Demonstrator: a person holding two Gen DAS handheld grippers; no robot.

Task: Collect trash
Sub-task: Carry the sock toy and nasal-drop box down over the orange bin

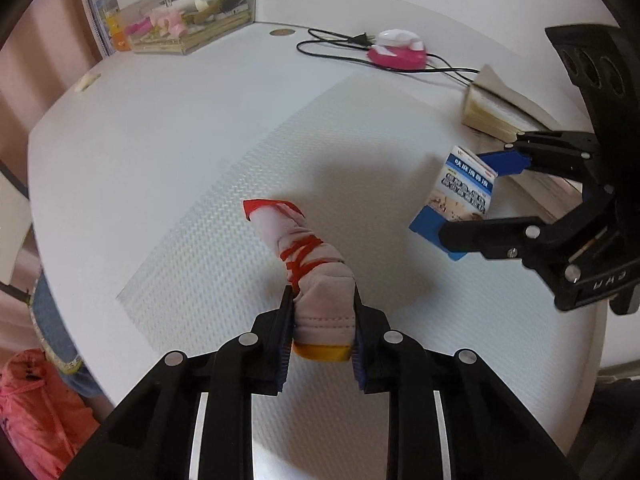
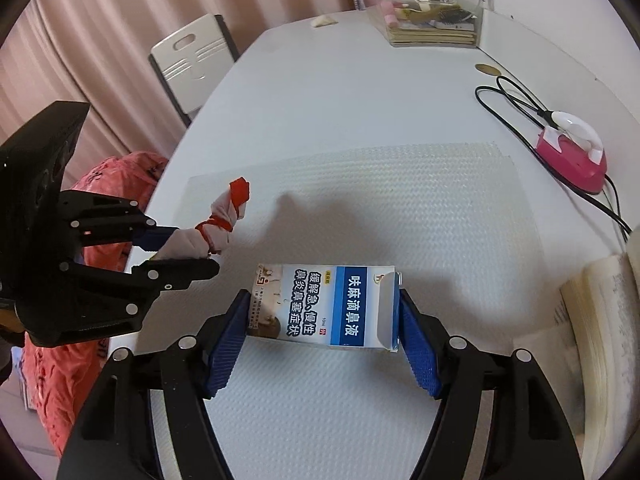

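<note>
cloth bundle [image 1: 316, 276] is soft in your clamped left gripper [image 1: 322, 344]; right gripper [image 2: 324, 336] pinches the light, crushable carton [image 2: 326, 306] endwise.

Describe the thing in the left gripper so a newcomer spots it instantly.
On the white table, over the textured mat, the left gripper is shut on a rolled pale cloth bundle. Red string crisscrosses it; the nearby box is blue and printed.

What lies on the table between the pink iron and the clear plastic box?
A brass-coloured round cap and the iron's black cord; the right wrist view shows it.
</note>
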